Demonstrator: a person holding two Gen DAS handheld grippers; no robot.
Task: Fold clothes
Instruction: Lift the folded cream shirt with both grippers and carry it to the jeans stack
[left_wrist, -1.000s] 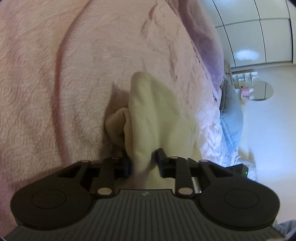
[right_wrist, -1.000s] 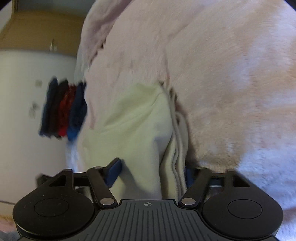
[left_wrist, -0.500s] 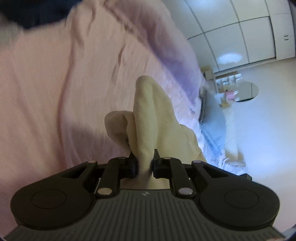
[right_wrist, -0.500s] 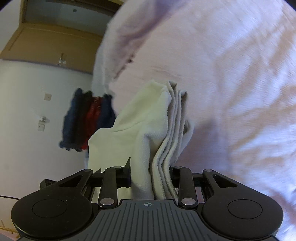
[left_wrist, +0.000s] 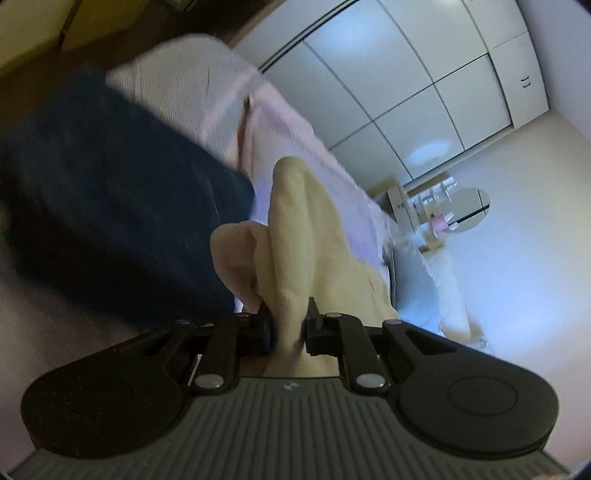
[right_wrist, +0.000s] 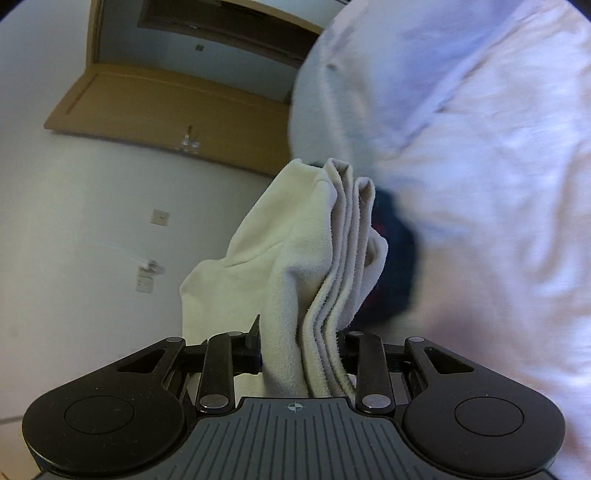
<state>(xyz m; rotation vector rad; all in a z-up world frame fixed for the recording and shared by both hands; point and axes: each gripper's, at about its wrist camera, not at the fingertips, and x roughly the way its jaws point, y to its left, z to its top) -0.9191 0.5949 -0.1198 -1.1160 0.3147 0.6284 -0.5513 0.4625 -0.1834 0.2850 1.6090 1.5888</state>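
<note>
While your left gripper (left_wrist: 289, 330) keeps its jaws pinched on a bunched fold of the cream garment (left_wrist: 295, 236), the cloth rises from between them in a thick ridge, lifted clear of the bed. Your right gripper (right_wrist: 301, 354) likewise has its jaws clamped on the cream garment (right_wrist: 295, 258), where several stacked layers show their edges side by side. Just beyond the cloth in the left wrist view lies a blurred dark navy cloth (left_wrist: 110, 206), to the left of the ridge. Behind it stretches the pink bedspread (left_wrist: 288, 129). In the right wrist view the same pink bedspread (right_wrist: 480, 166) fills the right side, with a dark patch showing just behind the cream layers. Farthest off you see white wardrobe doors (left_wrist: 406, 85) and a brown door (right_wrist: 166, 107).
</note>
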